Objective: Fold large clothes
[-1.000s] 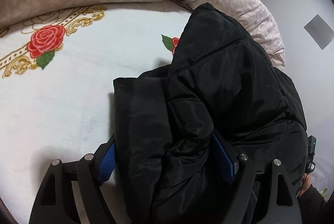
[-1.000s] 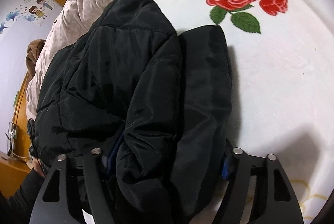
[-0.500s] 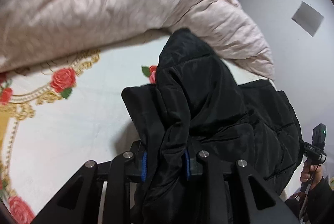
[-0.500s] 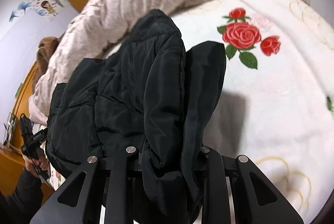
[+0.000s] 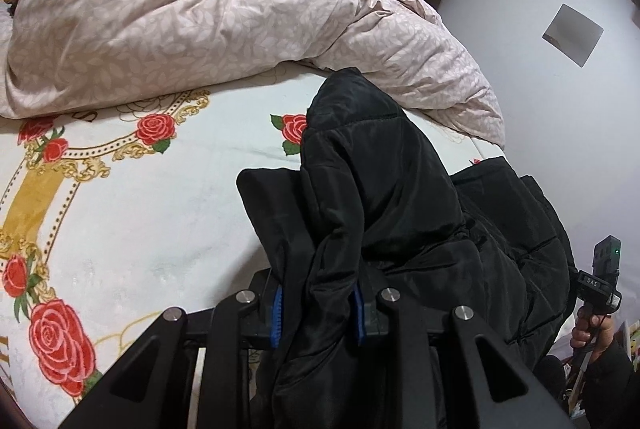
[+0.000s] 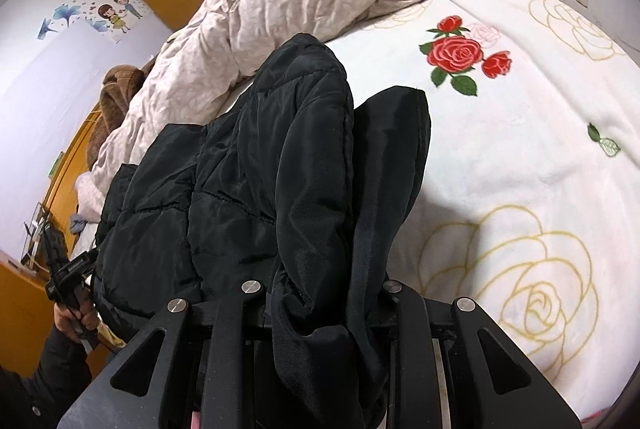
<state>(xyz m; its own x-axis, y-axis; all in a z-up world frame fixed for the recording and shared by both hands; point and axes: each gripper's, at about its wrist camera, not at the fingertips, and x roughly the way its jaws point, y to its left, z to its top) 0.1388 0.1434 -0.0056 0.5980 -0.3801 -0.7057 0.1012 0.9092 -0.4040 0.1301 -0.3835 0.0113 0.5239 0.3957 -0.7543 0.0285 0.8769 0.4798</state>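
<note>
Clamping on the black padded jacket (image 5: pixel 384 197) had taken place within the preceding second: a second earlier both sets of jaws stood wide around bunched fabric, and now the left gripper (image 5: pixel 318 313) pinched a gathered ridge of cloth between its blue pads, while the right gripper (image 6: pixel 324 293) was closed likewise on a thick fold of the same garment. Both views also showed more of the rose-patterned bedspread (image 5: pixel 132 213) and the pink quilt (image 5: pixel 224 21) than before, which indicated that the gripped edge had been raised off the bed. This suggested that the grasp step was complete and a fold was beginning, with the lifted edge probably due to be carried across the remainder of the jacket. That remainder lay on the bedspread, extending toward the quilt. Each gripper pointed obliquely downward at the bed, the two positioned side by side along one edge of the garment. The person's right hand (image 5: pixel 592 325) held its handle upright.
</note>
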